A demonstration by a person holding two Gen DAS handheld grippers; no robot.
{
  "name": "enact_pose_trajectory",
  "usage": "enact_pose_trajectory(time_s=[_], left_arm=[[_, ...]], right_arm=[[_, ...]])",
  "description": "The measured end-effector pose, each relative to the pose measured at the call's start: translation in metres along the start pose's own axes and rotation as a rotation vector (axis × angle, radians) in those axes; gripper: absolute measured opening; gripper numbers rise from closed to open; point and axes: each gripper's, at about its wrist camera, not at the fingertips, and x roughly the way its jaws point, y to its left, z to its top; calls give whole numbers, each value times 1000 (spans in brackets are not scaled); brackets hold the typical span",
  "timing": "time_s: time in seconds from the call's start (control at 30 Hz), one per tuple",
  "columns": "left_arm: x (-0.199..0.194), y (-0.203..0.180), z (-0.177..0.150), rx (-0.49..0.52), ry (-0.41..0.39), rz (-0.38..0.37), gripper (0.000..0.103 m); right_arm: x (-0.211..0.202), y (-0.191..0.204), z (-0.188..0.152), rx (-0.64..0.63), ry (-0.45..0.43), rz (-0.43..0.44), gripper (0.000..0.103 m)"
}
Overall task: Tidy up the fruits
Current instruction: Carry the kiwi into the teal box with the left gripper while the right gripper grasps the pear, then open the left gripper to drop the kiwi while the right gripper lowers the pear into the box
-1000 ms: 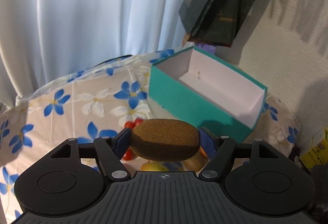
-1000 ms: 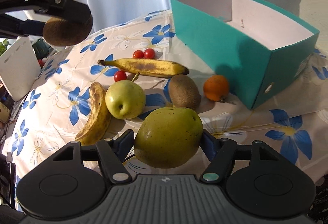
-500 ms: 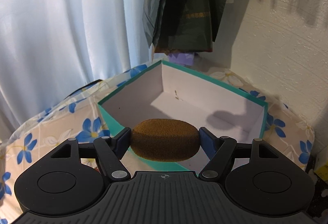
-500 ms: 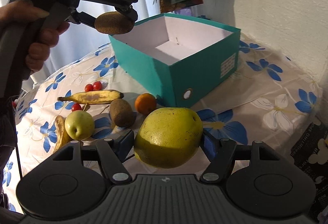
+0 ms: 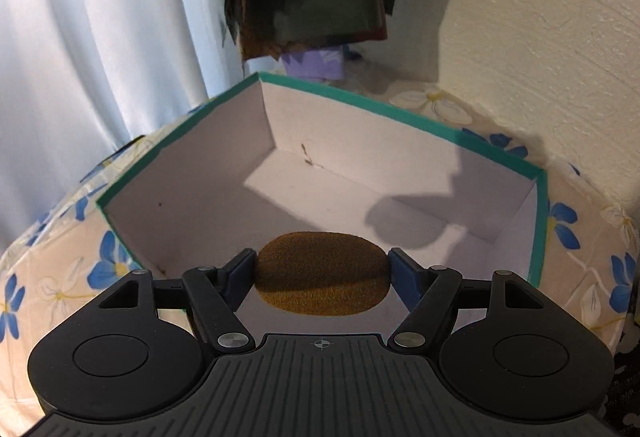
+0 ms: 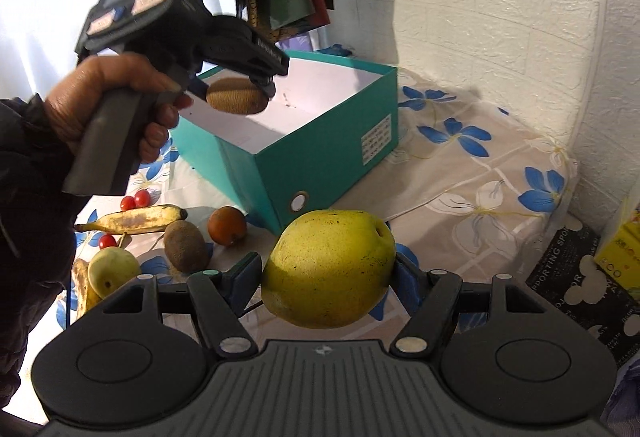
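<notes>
Fruits are being gathered into the teal box [image 5: 538, 221]. Going left to right: the left gripper [image 5: 322, 271] is clamped on a brown kiwi [image 5: 322, 273], its pads on the two ends, so the kiwi's long axis runs crosswise between the fingers. It hangs over the box's open white floor, just inside the near wall and clear of the bottom; the box lies straight below and ahead, so this hand is the nearer one. The right gripper [image 6: 328, 275] grips a yellow-green pear [image 6: 328, 273] by its sides, dimpled end pointing up and right, above the floral cloth [image 6: 480, 173] and well short of the box. More fruit waits at the box's left.
</notes>
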Motion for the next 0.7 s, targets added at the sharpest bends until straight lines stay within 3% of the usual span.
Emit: enact_pose_trajectory(time_s=[0.23,0.4,0.7], left_arm=[[27,-4,-5,3,81,-8,76],[36,-12,-7,43,97,37,76],[39,-10,-4,36,118,13,78]], right_arm=[[-1,-5,4,18,-8,-34,70],[-3,-6,8,24,-25,-44,70],[-3,-9,12,26,-33,-49,70]])
